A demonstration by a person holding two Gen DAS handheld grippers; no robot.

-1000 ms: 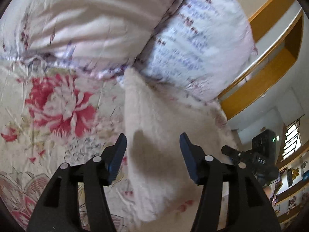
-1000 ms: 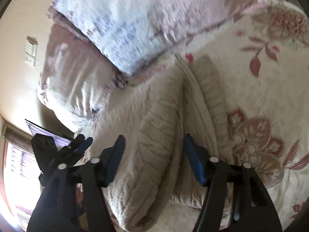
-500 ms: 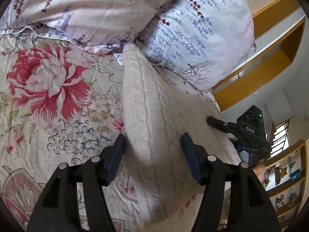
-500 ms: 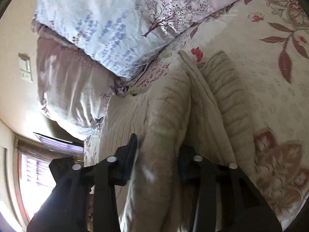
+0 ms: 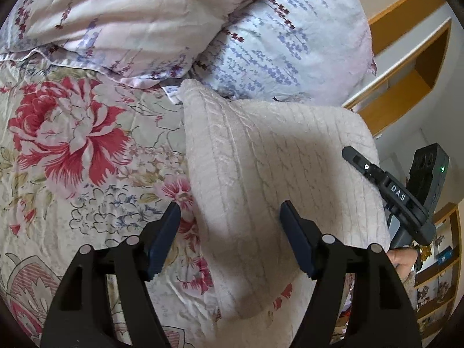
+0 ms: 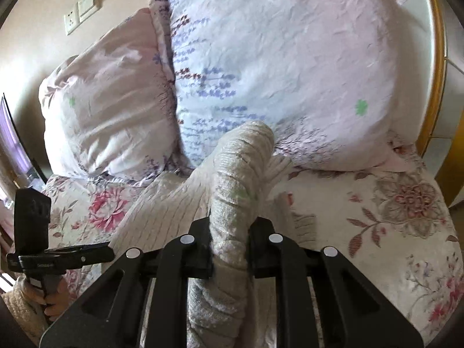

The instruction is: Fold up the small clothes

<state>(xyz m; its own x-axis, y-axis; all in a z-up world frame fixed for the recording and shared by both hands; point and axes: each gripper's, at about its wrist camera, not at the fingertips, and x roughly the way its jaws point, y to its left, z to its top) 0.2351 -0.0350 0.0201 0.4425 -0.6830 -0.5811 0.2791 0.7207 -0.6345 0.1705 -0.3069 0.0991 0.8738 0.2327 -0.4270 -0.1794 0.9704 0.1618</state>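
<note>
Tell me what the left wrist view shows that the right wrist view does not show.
Only the left wrist view shows the left gripper open above the cream sweater, a large red flower on the bedsheet, and wooden shelves.

Only the right wrist view shows the right gripper shut on a rolled part of the sweater, and a wall socket.

Both show the sweater, the floral bedsheet and the pillows.

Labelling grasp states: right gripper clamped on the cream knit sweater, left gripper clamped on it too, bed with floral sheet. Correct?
Not quite. The left gripper is open, jaws apart over the cream knit sweater, per the left wrist view. The right gripper is clamped on it; floral sheet correct.
</note>
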